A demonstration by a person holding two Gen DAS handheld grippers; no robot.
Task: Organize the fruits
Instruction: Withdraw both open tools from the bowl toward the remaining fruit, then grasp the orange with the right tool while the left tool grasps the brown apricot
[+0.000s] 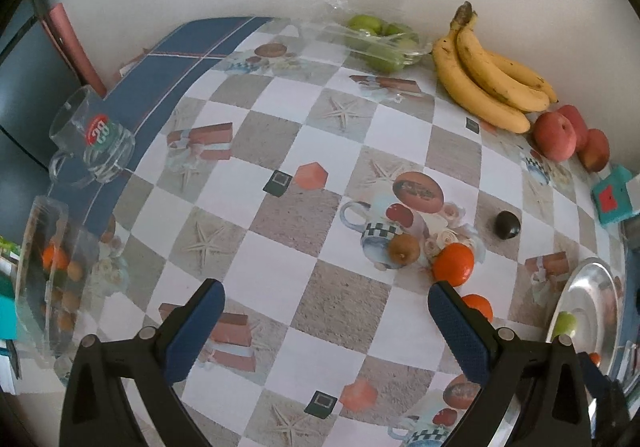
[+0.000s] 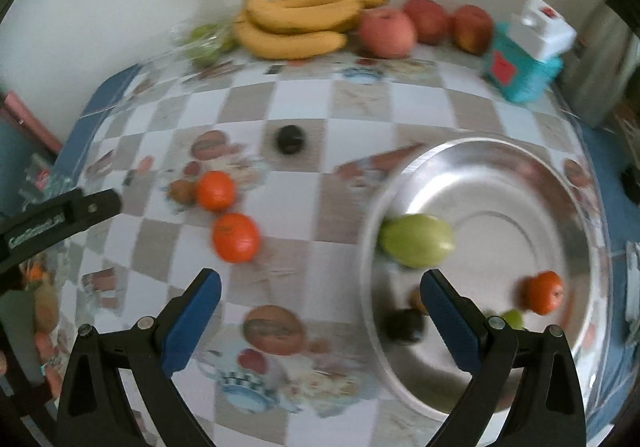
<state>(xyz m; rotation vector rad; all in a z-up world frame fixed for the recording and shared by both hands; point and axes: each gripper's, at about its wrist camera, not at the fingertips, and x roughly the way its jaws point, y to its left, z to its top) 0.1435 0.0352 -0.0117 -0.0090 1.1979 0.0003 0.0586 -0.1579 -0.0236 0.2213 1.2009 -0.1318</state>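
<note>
Sorting looks midway: both tools, left [image 1: 326,321] and right [image 2: 320,313], gape released, grasping nothing. 2 oranges [image 2: 235,237] lie on the tabletop [image 2: 304,99] beside the tray [image 2: 520,155]; next, close on the nearer.

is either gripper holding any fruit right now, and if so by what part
Nothing is held. The left gripper and the right gripper are both open, with only tablecloth between their fingers.
</note>
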